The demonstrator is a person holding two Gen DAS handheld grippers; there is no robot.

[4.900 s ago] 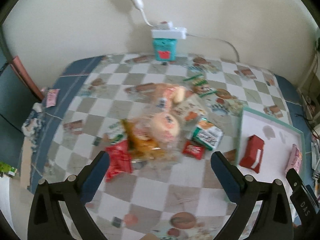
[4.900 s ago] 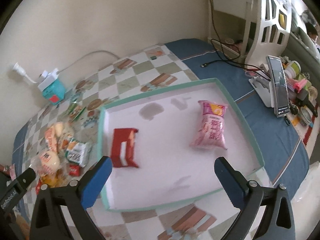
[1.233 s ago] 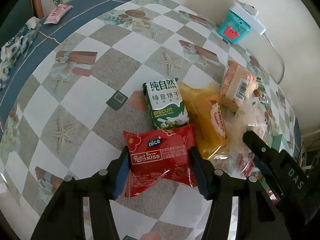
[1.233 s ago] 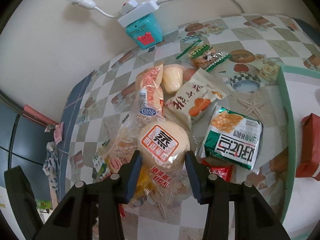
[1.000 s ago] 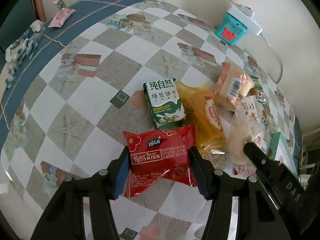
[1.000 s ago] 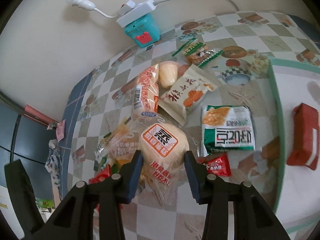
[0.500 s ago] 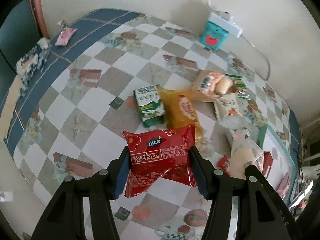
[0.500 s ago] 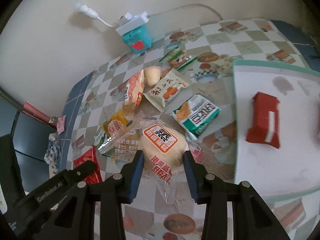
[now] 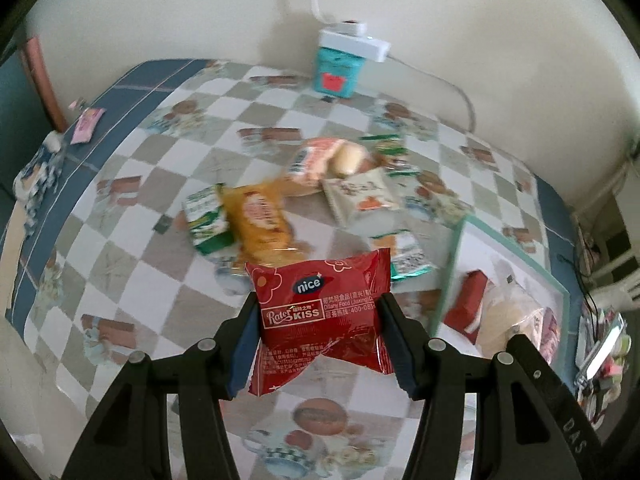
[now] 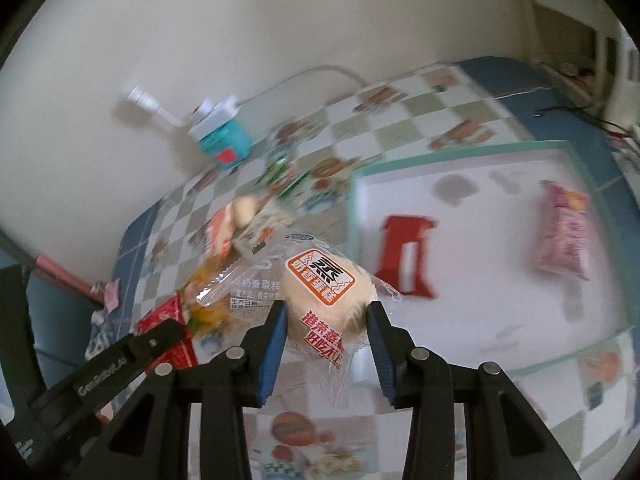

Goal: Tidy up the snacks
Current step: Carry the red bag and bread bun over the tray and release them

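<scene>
Checkered table (image 9: 132, 240) below us: our L gripper (image 9: 318, 322) clamps red snack pkt (image 9: 320, 304), R gripper (image 10: 326, 330) clamps cake pkt (image 10: 320, 284) near tray (image 10: 452, 156).

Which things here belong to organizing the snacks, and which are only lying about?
Job: red packet in left gripper; cake in right gripper; tray; loose snacks.

Lying about: teal box, power strip, pink sachet.
</scene>
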